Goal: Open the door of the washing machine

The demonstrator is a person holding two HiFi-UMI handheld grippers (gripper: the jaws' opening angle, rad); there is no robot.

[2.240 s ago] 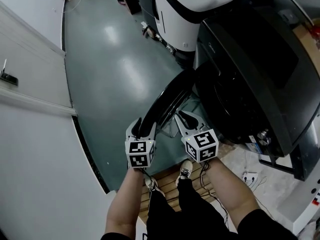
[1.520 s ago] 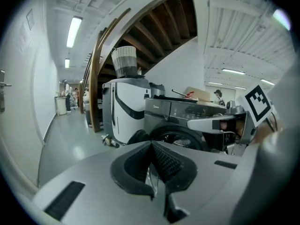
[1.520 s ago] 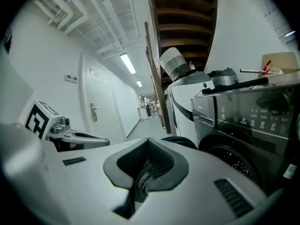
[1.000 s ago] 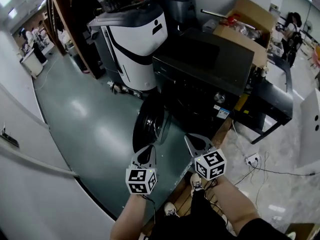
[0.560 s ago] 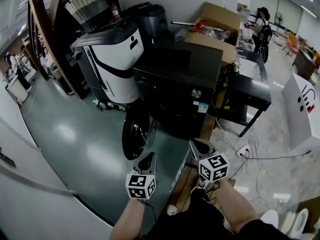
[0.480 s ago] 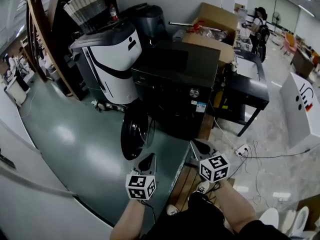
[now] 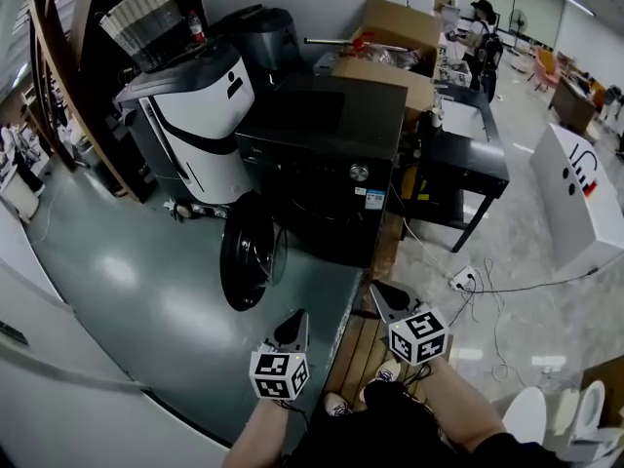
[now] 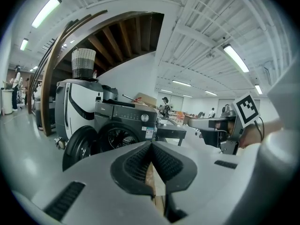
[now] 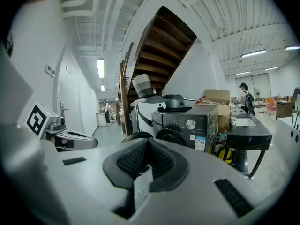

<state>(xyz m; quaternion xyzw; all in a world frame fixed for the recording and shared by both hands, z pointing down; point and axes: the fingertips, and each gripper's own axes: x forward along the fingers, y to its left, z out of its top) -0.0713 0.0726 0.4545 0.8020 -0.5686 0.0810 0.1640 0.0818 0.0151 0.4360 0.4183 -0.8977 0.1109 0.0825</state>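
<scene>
The black washing machine [image 7: 327, 154] stands in the middle of the head view, its round door [image 7: 244, 253] swung wide open to the left. My left gripper [image 7: 293, 326] and right gripper [image 7: 383, 294] hover low in front of it, well away from the door, both shut and empty. In the left gripper view the machine [image 8: 125, 122] and its open door [image 8: 78, 147] lie ahead beyond the shut left gripper [image 8: 151, 147]. The right gripper view has the machine [image 9: 187, 122] beyond the shut right gripper [image 9: 148, 142].
A white and black appliance [image 7: 195, 115] stands left of the washer. Cardboard boxes [image 7: 390, 42] sit behind it and a black table [image 7: 470, 154] to its right. A white box [image 7: 580, 198] is far right. Cables and a socket [image 7: 458, 281] lie on the floor. A person [image 7: 480, 29] stands far back.
Both grippers have drawn back from the washing machine and its door, which stays open. The view has widened, and the machine now sits farther off.
</scene>
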